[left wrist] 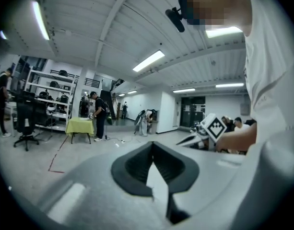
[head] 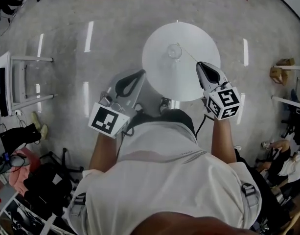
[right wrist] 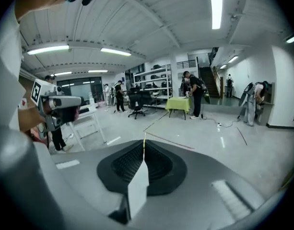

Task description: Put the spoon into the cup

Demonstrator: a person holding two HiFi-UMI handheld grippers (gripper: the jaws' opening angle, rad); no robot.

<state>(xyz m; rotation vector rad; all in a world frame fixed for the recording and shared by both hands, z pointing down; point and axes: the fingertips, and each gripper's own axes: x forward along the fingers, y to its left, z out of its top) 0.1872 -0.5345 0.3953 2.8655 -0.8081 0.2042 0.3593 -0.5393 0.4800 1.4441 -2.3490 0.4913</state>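
While I lean over the round white table (head: 159, 80), my right gripper (head: 198, 64) has its jaws pinched tight on the thin spoon (head: 189, 54). The spoon's far end reaches the rim of the clear glass cup (head: 174, 51), which stands near the table's middle. My left gripper (head: 141, 74) hangs at the near-left edge, jaws together, nothing between them.

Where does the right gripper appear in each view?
Head view: right gripper right of centre, over the round table's right side.
Left gripper view: right gripper right of centre, tips pointing left.
Right gripper view: right gripper bottom centre, shut on the spoon.
Shared: the person's white shirt.
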